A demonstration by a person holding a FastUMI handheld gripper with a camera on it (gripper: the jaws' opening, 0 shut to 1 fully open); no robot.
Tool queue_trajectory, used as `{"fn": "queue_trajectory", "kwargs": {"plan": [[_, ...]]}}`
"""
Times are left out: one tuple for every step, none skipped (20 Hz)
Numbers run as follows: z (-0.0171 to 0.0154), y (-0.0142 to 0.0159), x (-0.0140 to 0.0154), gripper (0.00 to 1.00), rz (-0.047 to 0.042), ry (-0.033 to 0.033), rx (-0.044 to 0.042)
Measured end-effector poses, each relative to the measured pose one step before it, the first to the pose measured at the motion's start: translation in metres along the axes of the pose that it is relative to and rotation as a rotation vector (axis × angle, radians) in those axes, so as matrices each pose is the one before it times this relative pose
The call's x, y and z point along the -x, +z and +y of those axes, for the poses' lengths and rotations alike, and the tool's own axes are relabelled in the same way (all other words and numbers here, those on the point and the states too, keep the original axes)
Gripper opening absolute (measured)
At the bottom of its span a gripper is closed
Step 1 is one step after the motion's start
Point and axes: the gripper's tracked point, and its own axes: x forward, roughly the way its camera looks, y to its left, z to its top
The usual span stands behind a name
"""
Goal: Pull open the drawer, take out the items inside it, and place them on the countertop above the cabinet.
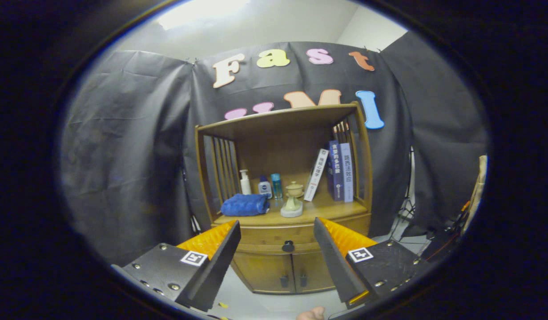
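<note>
gripper (274,231) wide open, holding nothing | drawer (278,240) shut, knob (288,246) lower centre between fingers | countertop (336,210) already crowded | approach knob squarely

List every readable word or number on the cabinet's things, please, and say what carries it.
Books: spine print, too blurred to read.
Bottles: labels too small to read.
Hand-held gripper: open, drawer knob between and beyond its fingers; square markers, no words.
</note>
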Motion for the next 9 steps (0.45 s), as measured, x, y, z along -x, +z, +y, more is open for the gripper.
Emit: {"fn": "queue_trajectory", "kwargs": {"plan": [[-0.00518, -0.00045, 0.0001, 0.99, 0.00017, -0.01094, 0.02239], [-0.0045, -0.00112, -0.00024, 0.99, 0.00214, -0.01238, 0.01709], [-0.00304, -0.00081, -0.00068, 0.99, 0.00237, -0.00738, 0.00694], [0.00018, -0.00041, -0.00209, 0.99, -0.00034, -0.00188, -0.01603], [-0.00216, -0.00083, -0.00131, 0.99, 0.00077, -0.00928, -0.019], [0.00178, 0.00137, -0.00036, 0.99, -0.00882, -0.00109, -0.01287], [0.00326, 0.0055, -0.00224, 0.99, -0.01992, -0.0064, 0.01557], [-0.00272, 0.00557, -0.00175, 0.99, -0.02015, -0.01608, 0.03641], [0.00086, 0.00608, -0.00206, 0.99, -0.02477, -0.00497, 0.03879]]}}
